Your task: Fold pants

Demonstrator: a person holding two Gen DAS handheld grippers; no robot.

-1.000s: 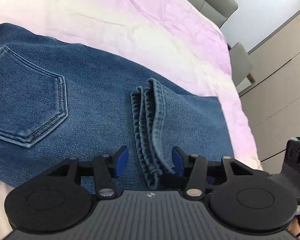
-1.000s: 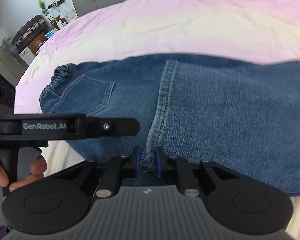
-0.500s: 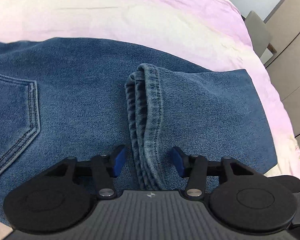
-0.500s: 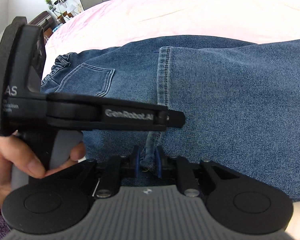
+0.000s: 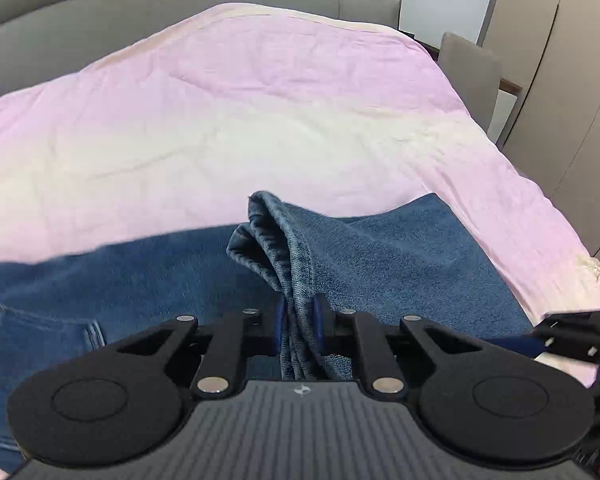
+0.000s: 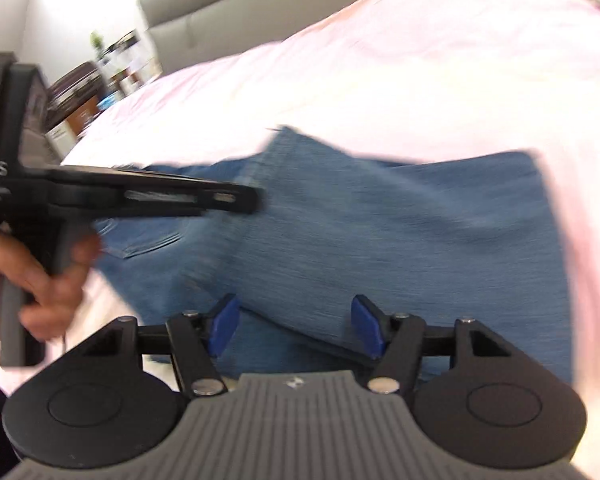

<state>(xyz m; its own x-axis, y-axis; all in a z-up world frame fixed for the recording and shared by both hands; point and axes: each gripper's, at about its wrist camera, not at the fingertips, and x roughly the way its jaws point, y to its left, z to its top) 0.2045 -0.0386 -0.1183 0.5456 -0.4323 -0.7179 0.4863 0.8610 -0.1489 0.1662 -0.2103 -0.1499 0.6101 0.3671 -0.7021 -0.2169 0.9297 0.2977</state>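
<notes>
Pinching jeans [image 5: 380, 264] hem, left claw [image 5: 299, 330] just closed, right claw [image 6: 296, 330] just spread, pink bedspread [image 5: 260, 120] around

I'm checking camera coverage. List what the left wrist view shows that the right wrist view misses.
Only the left wrist view: the left tongs clamped on the bunched leg hems, and a wardrobe.

Only the right wrist view: the right tongs open with denim between the pads, a hand gripping the other tool, and cluttered shelves.

Both: the jeans, pink bedspread, grey headboard.
</notes>
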